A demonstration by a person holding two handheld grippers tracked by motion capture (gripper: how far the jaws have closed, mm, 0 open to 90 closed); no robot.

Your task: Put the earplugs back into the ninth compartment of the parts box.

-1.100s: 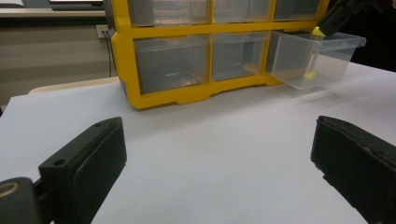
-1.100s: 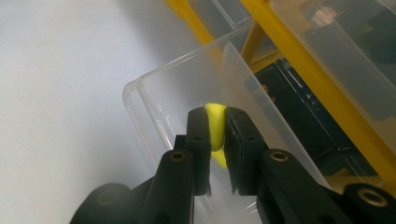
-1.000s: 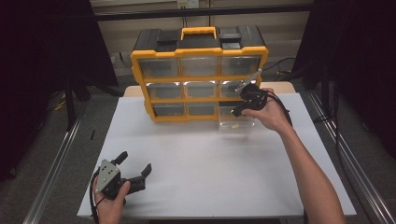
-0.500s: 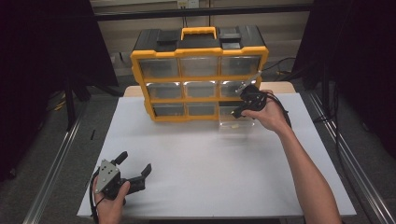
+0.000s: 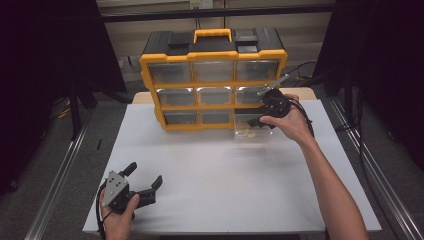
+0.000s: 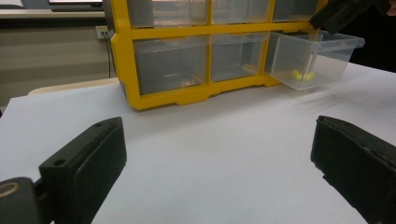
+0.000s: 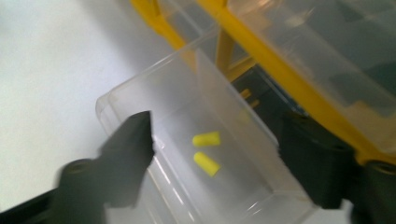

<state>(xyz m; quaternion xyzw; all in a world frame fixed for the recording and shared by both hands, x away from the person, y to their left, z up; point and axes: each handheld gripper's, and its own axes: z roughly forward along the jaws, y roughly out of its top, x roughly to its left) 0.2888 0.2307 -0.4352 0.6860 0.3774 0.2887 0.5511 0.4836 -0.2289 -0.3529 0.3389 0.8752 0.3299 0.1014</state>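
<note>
The right gripper [image 7: 212, 154], hovering over the pulled-out clear drawer [image 7: 140, 98], is showing its jaws just sprung apart, nothing between them; below them two yellow earplugs [image 7: 206, 139] are lying loose. The left gripper [image 5: 145, 187] is resting spread. Risk: a jaw catching the drawer's rim. The drawer's rear is hidden inside the yellow organizer [image 5: 212, 97].

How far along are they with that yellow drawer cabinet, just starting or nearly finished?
Midway, it seems. Done: the bottom right clear drawer of the yellow cabinet is pulled out, with two yellow earplugs lying inside. In hand: the right gripper hovers over the drawer; its jaws have just been opening, with nothing between them. The left gripper waits open near the table's front edge. Left: probably sliding the drawer shut.
</note>
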